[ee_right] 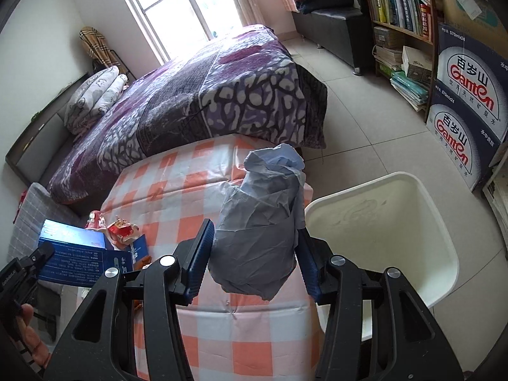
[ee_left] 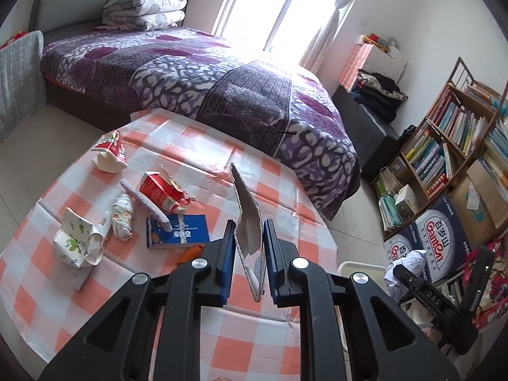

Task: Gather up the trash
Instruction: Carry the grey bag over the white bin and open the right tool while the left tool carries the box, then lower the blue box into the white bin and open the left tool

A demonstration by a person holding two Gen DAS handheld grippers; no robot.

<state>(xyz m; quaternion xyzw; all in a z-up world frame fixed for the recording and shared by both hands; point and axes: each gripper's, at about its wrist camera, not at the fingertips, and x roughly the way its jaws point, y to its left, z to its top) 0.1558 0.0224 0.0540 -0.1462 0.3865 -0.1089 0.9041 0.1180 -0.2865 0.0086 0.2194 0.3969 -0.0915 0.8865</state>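
My left gripper [ee_left: 249, 238] is shut on a flat piece of torn blue carton [ee_left: 247, 212], held edge-on above the checked table [ee_left: 197, 327]; the same carton shows blue at the left of the right wrist view [ee_right: 74, 250]. My right gripper [ee_right: 254, 247] is shut on a crumpled grey paper wad [ee_right: 262, 222], held over the table's right edge beside the white bin [ee_right: 390, 222]. On the table lie a torn red carton [ee_left: 162, 190], a blue box piece [ee_left: 177, 231], a crushed red cup [ee_left: 109, 155], a crushed patterned cup [ee_left: 77, 241] and a twisted tissue [ee_left: 123, 212].
A bed with a purple cover [ee_left: 203, 76] stands right behind the table. A bookshelf [ee_left: 454, 139] and Ganten water boxes [ee_right: 466, 108] stand on the right, past the bin. Tiled floor [ee_right: 365, 139] lies between the bed and the boxes.
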